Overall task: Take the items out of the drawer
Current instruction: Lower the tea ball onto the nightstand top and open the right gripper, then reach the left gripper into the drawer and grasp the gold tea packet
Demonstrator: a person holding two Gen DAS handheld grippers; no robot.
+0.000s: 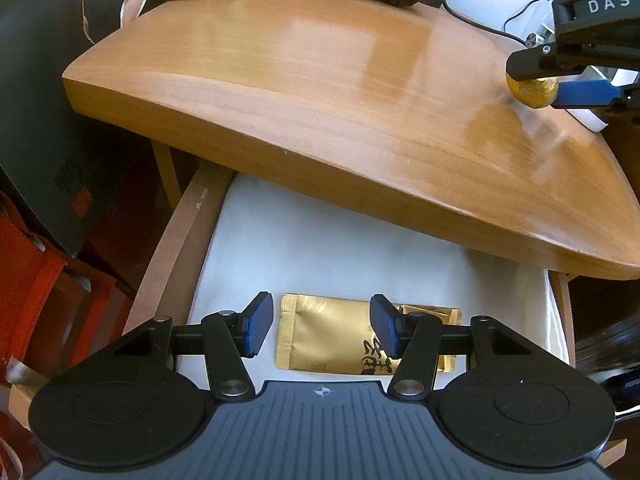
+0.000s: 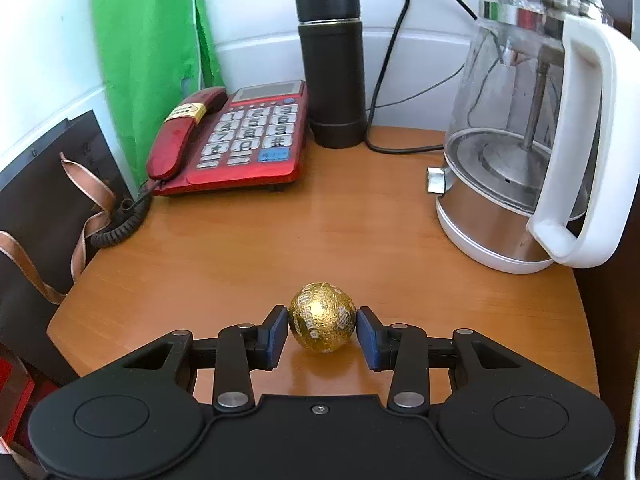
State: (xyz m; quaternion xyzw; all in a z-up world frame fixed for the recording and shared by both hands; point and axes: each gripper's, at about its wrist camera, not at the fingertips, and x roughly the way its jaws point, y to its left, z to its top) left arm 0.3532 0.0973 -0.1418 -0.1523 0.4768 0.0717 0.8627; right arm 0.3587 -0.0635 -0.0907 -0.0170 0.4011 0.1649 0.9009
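Left wrist view: the left hand-held gripper [image 1: 320, 326] hangs over the open drawer [image 1: 182, 240], jaws spread wide and empty. A gold sachet [image 1: 326, 338] lies flat on the white liner directly below and between the pads, long axis running across the gap; a second packet [image 1: 434, 312] peeks out behind it. The left hand is the nearer one.

Right wrist view: the right hand-held gripper [image 2: 322, 330] pinches a gold foil-wrapped ball [image 2: 322, 318] between its pads, low over the tabletop [image 2: 280, 240], near its front edge.

Wooden tabletop [image 2: 248, 248] bears red phone [image 2: 236, 140], black flask [image 2: 332, 68], glass kettle [image 2: 520, 152]; gold ball [image 2: 322, 322] perhaps touching.
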